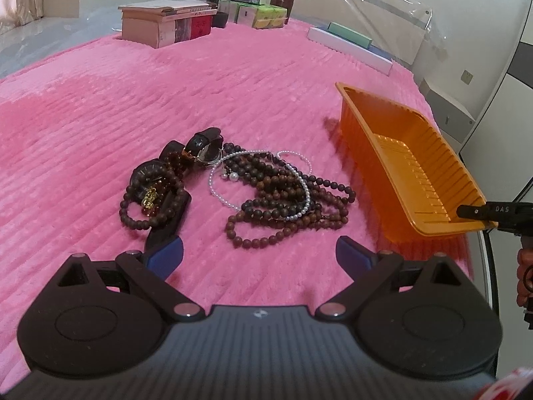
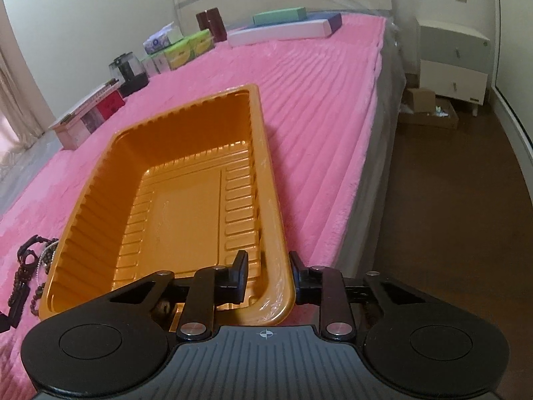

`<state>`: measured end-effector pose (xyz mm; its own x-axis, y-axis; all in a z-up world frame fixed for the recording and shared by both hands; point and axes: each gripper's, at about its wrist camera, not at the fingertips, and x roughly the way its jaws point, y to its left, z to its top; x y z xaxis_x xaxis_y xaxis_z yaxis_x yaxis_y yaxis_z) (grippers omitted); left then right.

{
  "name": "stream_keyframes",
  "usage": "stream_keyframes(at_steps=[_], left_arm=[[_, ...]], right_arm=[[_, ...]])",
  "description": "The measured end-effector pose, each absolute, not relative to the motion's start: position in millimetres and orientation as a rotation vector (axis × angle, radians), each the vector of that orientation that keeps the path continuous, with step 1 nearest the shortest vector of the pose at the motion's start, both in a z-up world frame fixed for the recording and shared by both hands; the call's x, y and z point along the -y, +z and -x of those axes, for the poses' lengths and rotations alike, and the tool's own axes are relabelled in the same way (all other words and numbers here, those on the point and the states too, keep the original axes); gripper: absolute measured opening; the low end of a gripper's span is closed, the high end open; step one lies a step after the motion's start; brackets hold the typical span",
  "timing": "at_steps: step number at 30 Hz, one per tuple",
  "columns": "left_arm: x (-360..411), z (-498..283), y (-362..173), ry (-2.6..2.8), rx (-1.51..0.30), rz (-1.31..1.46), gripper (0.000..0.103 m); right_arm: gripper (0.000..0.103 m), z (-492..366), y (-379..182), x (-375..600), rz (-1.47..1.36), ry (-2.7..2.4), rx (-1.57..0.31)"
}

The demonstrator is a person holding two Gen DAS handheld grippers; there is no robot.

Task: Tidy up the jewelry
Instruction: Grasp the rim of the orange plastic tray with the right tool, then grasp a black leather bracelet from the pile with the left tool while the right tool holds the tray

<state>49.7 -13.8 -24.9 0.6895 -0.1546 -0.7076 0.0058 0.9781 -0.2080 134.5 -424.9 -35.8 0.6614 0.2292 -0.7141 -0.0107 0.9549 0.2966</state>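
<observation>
1. Far left on the pink bed [image 1: 100, 116]: dark watches [image 1: 186, 153] mixed up with a ring of brown beads [image 1: 150, 213].
2. Just right of those: long brown bead strings [image 1: 279, 206] in a heap, with a white pearl string [image 1: 233, 205] looped over the top. All still on the bed, none put away yet.
3. Low in the middle: left tongs [image 1: 260, 253] spread wide, nothing between the blue tips. Right behind the heap and aimed at it, so the nearer tongs for the first pick.
4. Right of the heap, near but not touching: orange tray [image 1: 363, 160], empty inside. Long side running away up the bed, short end close to the edge of the bed.
5. Far right: right tongs [image 2: 268, 273] over the tray's near corner, one tip inside the wall and one outside the rim [image 2: 269, 166]. Nearly closed, but cannot tell if squeezing tight yet.
6. Likely next: hold the tray steady, then carry beads from the left over to the right, into the tray.
</observation>
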Motion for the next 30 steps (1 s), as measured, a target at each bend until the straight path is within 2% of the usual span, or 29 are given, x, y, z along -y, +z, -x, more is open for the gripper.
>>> stream_keyframes(at_steps=[1, 11, 12, 13, 22, 27, 30], left_arm=[[13, -50, -25, -0.091, -0.805, 0.199, 0.097], [10, -42, -27, -0.093, -0.804, 0.204, 0.097], [8, -41, -27, -0.090, -0.805, 0.206, 0.097], [7, -40, -28, -0.087, -0.807, 0.209, 0.097], [-7, -32, -27, -0.052, -0.796, 0.188, 0.097], [-21, -31, -23, -0.021, -0.780, 0.136, 0.096], [-32, -35, -23, -0.008, -0.769, 0.098, 0.093]], right_arm=[[0.017, -135, -35, 425, -0.283, 0.134, -0.840], [0.015, -147, -35, 421, -0.279, 0.134, -0.897], [0.006, -148, -36, 420, -0.290, 0.146, -0.911], [0.005, -150, -35, 420, -0.309, 0.149, -0.919], [0.004, -143, -5, 393, -0.140, 0.120, -0.857], [0.004, -136, 21, 366, 0.053, 0.109, -0.783], [0.004, -131, 30, 350, 0.149, 0.098, -0.746]])
